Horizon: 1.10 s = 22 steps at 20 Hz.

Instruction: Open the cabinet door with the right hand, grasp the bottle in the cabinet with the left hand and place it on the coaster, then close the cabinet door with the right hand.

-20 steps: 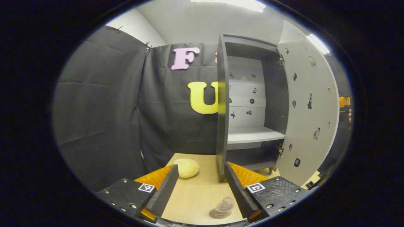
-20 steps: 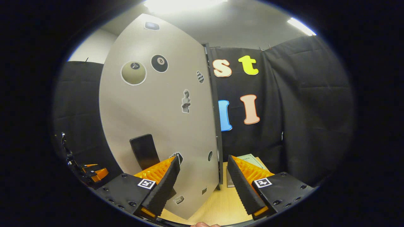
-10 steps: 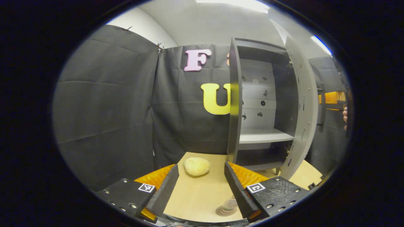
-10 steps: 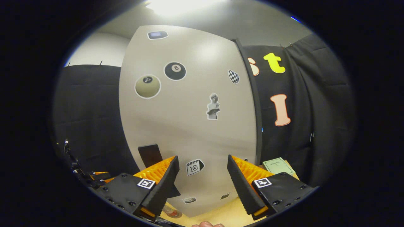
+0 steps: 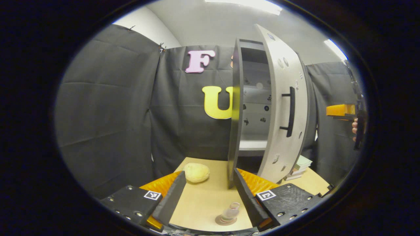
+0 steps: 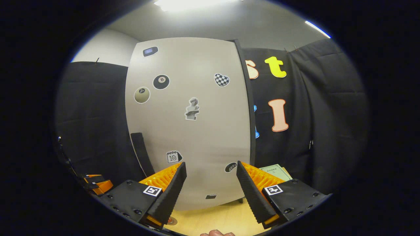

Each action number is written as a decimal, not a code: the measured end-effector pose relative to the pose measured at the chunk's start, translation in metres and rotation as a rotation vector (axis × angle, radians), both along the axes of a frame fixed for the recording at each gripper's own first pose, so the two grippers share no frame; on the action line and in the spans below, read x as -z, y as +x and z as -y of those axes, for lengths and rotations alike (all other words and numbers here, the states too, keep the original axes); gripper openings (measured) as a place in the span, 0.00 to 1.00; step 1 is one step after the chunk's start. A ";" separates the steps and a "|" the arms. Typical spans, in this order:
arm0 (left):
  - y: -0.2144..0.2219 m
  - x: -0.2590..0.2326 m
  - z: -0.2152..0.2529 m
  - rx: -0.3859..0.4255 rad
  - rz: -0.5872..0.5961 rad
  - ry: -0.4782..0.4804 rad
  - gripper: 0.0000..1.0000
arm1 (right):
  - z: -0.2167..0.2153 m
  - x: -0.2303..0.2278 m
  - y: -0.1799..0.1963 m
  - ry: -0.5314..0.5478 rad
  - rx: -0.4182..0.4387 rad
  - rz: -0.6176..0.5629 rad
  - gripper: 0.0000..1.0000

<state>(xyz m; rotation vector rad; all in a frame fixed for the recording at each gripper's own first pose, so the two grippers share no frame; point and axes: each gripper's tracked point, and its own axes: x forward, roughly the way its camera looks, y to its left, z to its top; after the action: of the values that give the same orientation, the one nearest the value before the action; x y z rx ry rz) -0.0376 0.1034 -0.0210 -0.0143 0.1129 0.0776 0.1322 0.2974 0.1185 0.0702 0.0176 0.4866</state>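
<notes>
Left gripper view, left to right: my left gripper (image 5: 207,193) hung with jaws spread and empty over the table (image 5: 203,200), a pale lumpy thing (image 5: 196,172) lay beyond it, the bottle (image 5: 229,212) stood upright on the coaster (image 5: 224,221) just inside my right finger, and the cabinet (image 5: 236,108) stood behind with its door (image 5: 284,105) partway shut, handle (image 5: 290,111) facing out. My other gripper (image 5: 343,110) and the hand holding it sat off at the right edge, apart from the door.

Right gripper view: my right gripper (image 6: 211,188) had jaws spread, empty, facing the door's front (image 6: 190,124), not touching it as far as I could tell. A book (image 6: 274,171) lay by the cabinet's foot.

Risks, my judgement: the door was swinging free with nothing on it, so it could stop short of the frame or bounce back open, leaving the closing step unfinished. A late hard shove could rock the cabinet. The bottle sat close to my left finger; a careless pull-back could tip it off the coaster.

Against the earlier frames: the door was wide open a second ago, showing its inner face and both shelves; half a second ago it was edge-on; at this moment its outer face showed and most of the inside was covered. The bottle stayed on the coaster throughout. Both jaws stayed spread.
</notes>
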 end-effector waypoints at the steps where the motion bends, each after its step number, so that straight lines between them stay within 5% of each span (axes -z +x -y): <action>1: 0.001 -0.003 0.001 0.015 0.012 0.006 0.87 | 0.010 -0.003 0.005 -0.005 0.032 0.017 0.98; 9: 0.030 -0.046 0.048 0.044 0.102 0.038 0.89 | 0.096 0.007 0.047 0.051 0.265 0.037 0.98; 22: 0.048 -0.060 0.136 0.029 0.127 0.039 0.87 | 0.132 0.045 0.068 0.024 0.198 0.013 0.98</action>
<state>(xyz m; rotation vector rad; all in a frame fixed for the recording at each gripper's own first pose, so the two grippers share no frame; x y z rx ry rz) 0.0104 -0.0325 0.0390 0.0218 -0.0156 0.0500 0.2001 0.1656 0.0737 0.0912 -0.0079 0.2889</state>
